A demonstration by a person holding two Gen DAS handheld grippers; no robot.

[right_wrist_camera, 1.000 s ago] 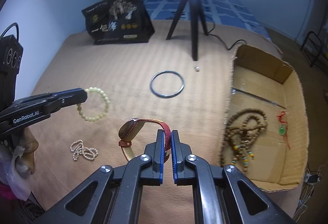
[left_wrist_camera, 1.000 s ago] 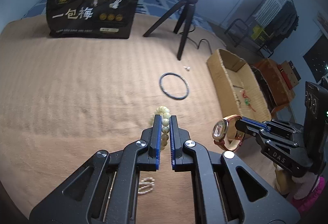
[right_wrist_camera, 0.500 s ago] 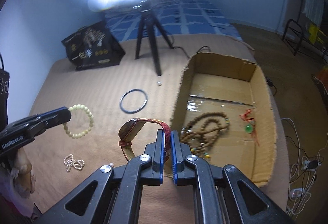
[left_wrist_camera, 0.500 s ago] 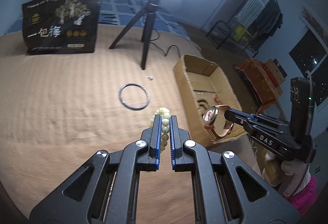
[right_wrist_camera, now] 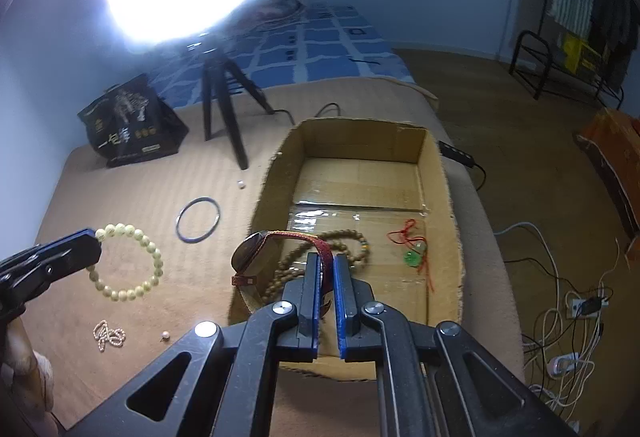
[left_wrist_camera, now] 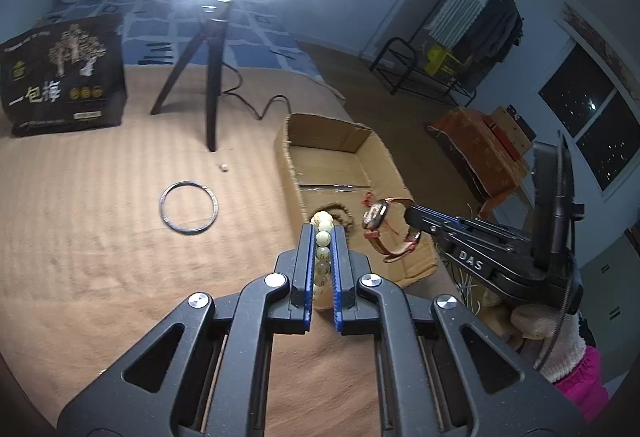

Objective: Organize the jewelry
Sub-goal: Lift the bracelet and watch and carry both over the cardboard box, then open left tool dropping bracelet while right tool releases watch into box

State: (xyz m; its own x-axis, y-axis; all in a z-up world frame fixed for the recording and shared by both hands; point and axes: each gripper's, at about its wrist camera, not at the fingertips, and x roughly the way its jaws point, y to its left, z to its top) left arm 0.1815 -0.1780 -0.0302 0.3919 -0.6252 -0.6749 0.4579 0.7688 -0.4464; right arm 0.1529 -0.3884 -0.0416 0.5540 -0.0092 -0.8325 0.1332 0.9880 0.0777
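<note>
Left tongs (left_wrist_camera: 323,233) clamp a pale bead bracelet (right_wrist_camera: 132,263) above the bed (left_wrist_camera: 100,257); right tongs (right_wrist_camera: 327,265), marked "DAS", grip a red-strapped watch (right_wrist_camera: 260,257) over the cardboard box (right_wrist_camera: 436,173). A black bag (left_wrist_camera: 60,77) reads "一包梅".

Brown bead string (right_wrist_camera: 348,237) partly hidden behind watch (right_wrist_camera: 256,257); tiny white bit (right_wrist_camera: 241,185) unidentifiable.

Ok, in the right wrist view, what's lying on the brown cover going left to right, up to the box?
Pearl strand → pale bead bracelet held in the left claw → loose pearl → dark bangle → small white bead → cardboard box.
</note>
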